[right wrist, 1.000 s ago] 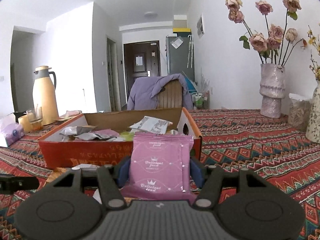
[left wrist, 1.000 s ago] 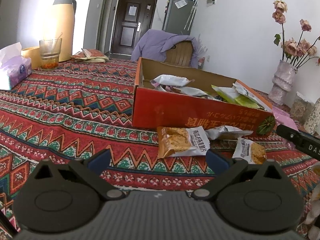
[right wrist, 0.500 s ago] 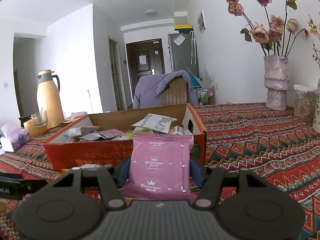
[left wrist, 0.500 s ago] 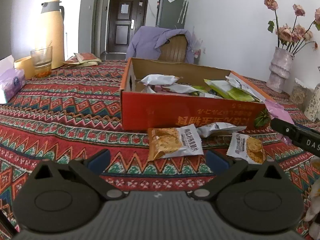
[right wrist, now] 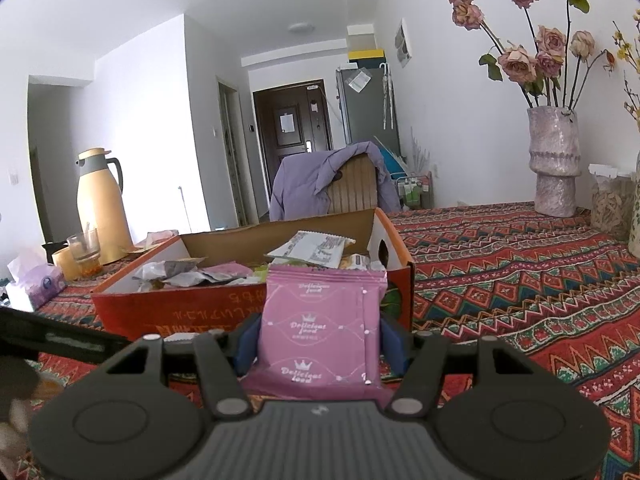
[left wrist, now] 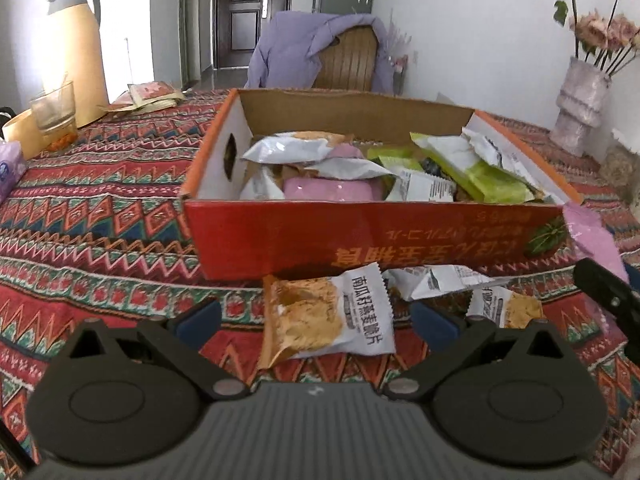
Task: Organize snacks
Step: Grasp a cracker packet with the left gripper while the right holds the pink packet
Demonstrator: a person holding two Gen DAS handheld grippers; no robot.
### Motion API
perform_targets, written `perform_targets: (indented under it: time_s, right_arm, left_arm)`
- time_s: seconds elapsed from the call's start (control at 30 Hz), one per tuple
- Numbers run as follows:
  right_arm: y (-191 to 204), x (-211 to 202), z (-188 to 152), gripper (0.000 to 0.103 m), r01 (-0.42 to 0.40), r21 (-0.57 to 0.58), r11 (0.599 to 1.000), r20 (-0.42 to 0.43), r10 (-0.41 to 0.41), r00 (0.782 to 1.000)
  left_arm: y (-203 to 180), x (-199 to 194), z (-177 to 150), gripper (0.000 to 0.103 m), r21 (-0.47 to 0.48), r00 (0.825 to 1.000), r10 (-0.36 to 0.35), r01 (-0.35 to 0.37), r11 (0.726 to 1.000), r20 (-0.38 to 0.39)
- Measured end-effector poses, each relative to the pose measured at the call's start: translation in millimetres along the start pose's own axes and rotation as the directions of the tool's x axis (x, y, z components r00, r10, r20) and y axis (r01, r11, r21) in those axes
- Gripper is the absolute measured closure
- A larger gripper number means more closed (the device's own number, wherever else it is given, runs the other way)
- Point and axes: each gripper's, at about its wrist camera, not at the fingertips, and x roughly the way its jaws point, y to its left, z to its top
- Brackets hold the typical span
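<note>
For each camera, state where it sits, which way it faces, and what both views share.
Left wrist: sits behind the open left claw, low over the table, facing the red box and a snack packet lying between its fingers; the right claw shows at the right edge.
Right wrist: sits behind the right claw, shut on a pink packet, facing the box's right end and the door.
Shared: box, thermos, chair, vase.
</note>
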Motion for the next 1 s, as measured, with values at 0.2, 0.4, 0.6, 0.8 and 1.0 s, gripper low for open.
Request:
perform_targets:
  time_s: [0.2,0.4,0.6,0.8,1.0]
  right_arm:
    - [-1,0,0,0.042,-0.006,0.005,1.0,0.001,0.006,1.0]
    - [0,0,0,0.042,-0.017,0.006,1.0,0.002,0.017,1.0]
    - [0,0,-1,0.042,-0.019,0.008,1.0,0.003,0.019,1.0]
    - [0,0,-1,0.042,-0.02,0.009,1.0,0.002,0.02,1.0]
    - [0,0,-1,0.042,-0.021,0.011,1.0,0.0,0.021,1.0]
  left_arm:
    - [-9,21,0,0.0,-0.006,0.998,0.037,-0.038,0.999,-0.045]
    - [-12,27,-5,0.0,-0.001,0.996,0.081,-0.081,0.997,-0.034]
    - [-12,25,-7,0.005,0.002,0.997,0.081,-0.081,0.997,-0.017]
    - [-9,15,-10,0.029,-0.006,0.999,0.042,-0.042,0.999,0.018]
    - [-6,4,-13,0.044,0.001,0.998,0.031,-0.031,1.0,0.049]
